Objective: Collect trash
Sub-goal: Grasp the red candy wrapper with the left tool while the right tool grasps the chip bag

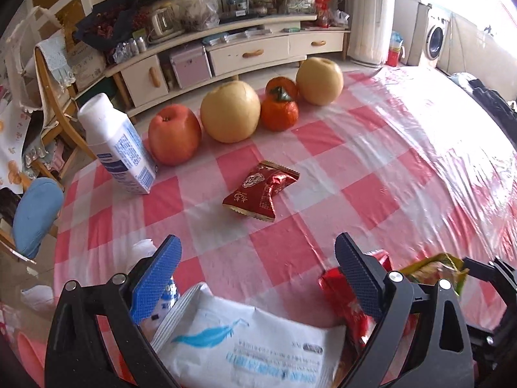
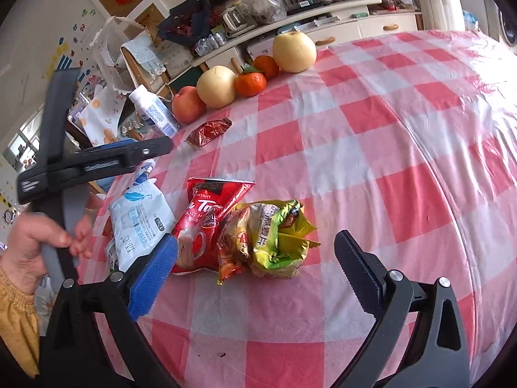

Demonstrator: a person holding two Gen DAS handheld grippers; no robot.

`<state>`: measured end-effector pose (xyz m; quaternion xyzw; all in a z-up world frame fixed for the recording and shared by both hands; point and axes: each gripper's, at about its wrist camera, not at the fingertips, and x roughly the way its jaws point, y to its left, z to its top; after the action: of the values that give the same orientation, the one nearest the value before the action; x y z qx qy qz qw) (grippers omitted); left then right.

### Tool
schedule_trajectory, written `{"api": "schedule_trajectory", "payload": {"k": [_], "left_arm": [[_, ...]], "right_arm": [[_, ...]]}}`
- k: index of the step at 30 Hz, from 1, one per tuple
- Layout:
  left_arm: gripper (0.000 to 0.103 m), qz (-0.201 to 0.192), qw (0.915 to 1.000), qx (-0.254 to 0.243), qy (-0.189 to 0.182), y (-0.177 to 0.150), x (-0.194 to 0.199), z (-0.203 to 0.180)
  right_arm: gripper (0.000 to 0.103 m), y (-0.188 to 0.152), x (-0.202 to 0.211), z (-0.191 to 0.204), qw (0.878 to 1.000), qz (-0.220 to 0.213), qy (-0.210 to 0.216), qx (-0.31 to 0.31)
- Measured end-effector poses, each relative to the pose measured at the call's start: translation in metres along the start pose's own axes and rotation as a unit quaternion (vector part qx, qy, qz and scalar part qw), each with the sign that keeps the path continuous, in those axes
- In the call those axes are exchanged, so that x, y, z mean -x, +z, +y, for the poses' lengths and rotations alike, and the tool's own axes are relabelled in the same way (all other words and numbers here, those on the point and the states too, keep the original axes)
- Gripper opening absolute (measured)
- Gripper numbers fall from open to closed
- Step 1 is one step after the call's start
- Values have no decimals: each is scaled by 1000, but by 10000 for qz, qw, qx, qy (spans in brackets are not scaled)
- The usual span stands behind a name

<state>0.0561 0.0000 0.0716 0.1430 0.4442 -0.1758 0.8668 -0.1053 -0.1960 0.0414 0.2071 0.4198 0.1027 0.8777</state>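
Observation:
A small dark red snack wrapper (image 1: 261, 194) lies on the checked tablecloth ahead of my open left gripper (image 1: 257, 249), which holds nothing. Beneath its fingers lies a white tissue pack with a blue feather (image 1: 248, 339), and a red packet (image 1: 349, 297) shows by the right finger. In the right wrist view, my open right gripper (image 2: 257, 245) hovers just short of a crumpled yellow-green wrapper (image 2: 274, 239) and a red instant-drink packet (image 2: 206, 220). The white tissue pack (image 2: 139, 220) lies left of them. The far small red wrapper (image 2: 210, 132) lies near the fruit.
A white and blue bottle (image 1: 118, 145) stands at the table's left edge beside an apple (image 1: 174, 139), two pears (image 1: 230, 116) and two tangerines (image 1: 279, 110). A hand (image 2: 29, 245) grips the left tool's handle. Beyond the table edge stand a chair and a cluttered TV cabinet (image 1: 258, 51).

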Motion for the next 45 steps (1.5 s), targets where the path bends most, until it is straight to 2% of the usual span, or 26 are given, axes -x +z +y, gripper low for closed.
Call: {"api": "schedule_trajectory", "payload": {"k": [5, 9, 14, 18, 22, 27, 36, 39, 45], "left_arm": [[95, -2, 10000, -1, 28, 12, -15, -1], [95, 69, 9995, 284, -101, 20, -30, 6], [95, 143, 9990, 425, -69, 27, -48, 8], [94, 164, 9990, 404, -86, 33, -59, 4], [83, 301, 9988, 389, -82, 36, -72, 1], [74, 414, 9980, 469, -83, 35, -80, 3], [62, 471, 9970, 595, -129, 33, -87, 2], [53, 502, 9971, 561, -130, 32, -89, -1], [52, 413, 9977, 526, -145, 29, -84, -4]], "right_arm": [[98, -2, -4, -3, 9999, 135, 31, -33], [98, -2, -7, -3, 9999, 157, 66, -18], [97, -1, -8, -3, 9998, 156, 139, -3], [87, 0, -10, 0, 9997, 149, 151, 115], [80, 0, -16, 1, 9996, 205, 166, 142], [78, 2, -18, 2, 9996, 158, 146, 158], [61, 2, -21, 4, 9995, 125, -5, 296], [60, 3, -21, 2, 9995, 117, 25, 288], [56, 3, -20, 0, 9996, 116, 73, 258]]}}
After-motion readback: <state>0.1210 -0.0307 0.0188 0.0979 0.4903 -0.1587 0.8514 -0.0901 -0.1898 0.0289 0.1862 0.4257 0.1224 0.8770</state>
